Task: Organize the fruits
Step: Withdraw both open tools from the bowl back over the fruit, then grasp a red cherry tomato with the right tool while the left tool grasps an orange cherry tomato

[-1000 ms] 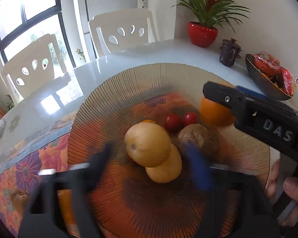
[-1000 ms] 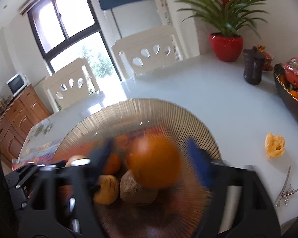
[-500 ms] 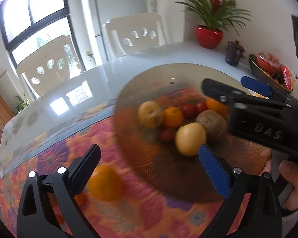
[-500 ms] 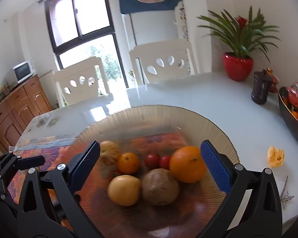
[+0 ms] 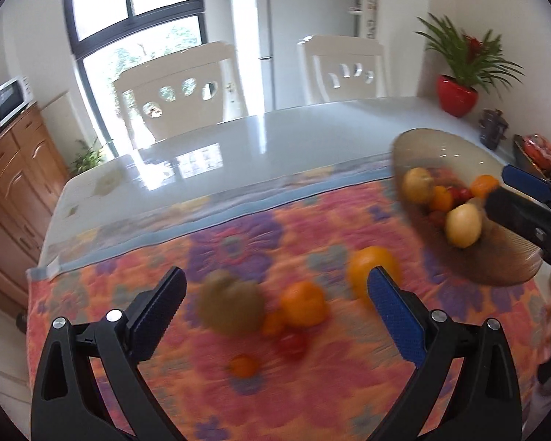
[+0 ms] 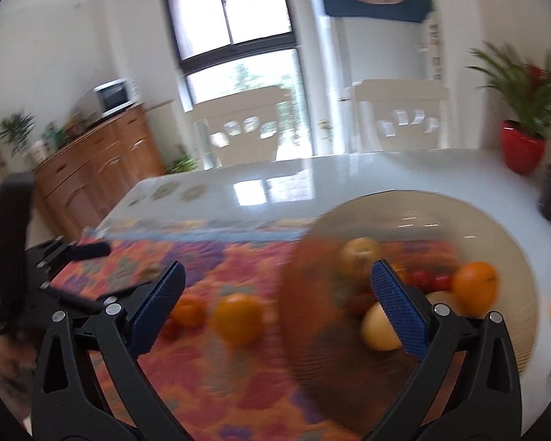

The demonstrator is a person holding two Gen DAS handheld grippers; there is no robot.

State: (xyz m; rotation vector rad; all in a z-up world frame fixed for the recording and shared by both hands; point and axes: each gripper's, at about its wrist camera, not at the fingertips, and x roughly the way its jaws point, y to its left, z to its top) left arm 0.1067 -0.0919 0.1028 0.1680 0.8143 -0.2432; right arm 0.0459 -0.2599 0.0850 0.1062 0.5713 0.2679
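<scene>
We hold the left gripper (image 5: 275, 308) above the flowered cloth (image 5: 238, 235) that covers the near end of the white counter (image 5: 275, 139), and its blue-padded fingers (image 5: 395, 316) stand wide apart with nothing between them. Below it loose fruit lies on the cloth, all of it blurred: a brown kiwi-like fruit (image 5: 229, 307), an orange (image 5: 304, 303) just beside it, a larger orange (image 5: 367, 270) a little further right, a small red tomato (image 5: 292, 343) and a small orange fruit (image 5: 243, 365) nearest to us.

The ribbed glass bowl (image 5: 496, 268) sits to the right of this loose fruit, partly on the cloth and partly on the bare counter. In it we see a yellow apple (image 5: 463, 226), a paler apple (image 5: 418, 185), two small oranges, and red tomatoes (image 5: 461, 194) between them. The right gripper reaches in over the bowl's right side in the left wrist view.

From the right wrist view, the right gripper (image 6: 275, 310) is also spread wide and empty, its right finger (image 6: 398, 312) in front of the bowl (image 6: 496, 228) and its left finger over the cloth. An orange (image 6: 474, 292) rests at the right side of the bowl. Whether the bowl is touched by the fingers we cannot tell because of the blur.

A red-potted plant (image 5: 457, 95) and a dark jar (image 5: 492, 134) stand at the far right of the counter, and two white chairs (image 5: 180, 92) are pushed in along its far edge.
</scene>
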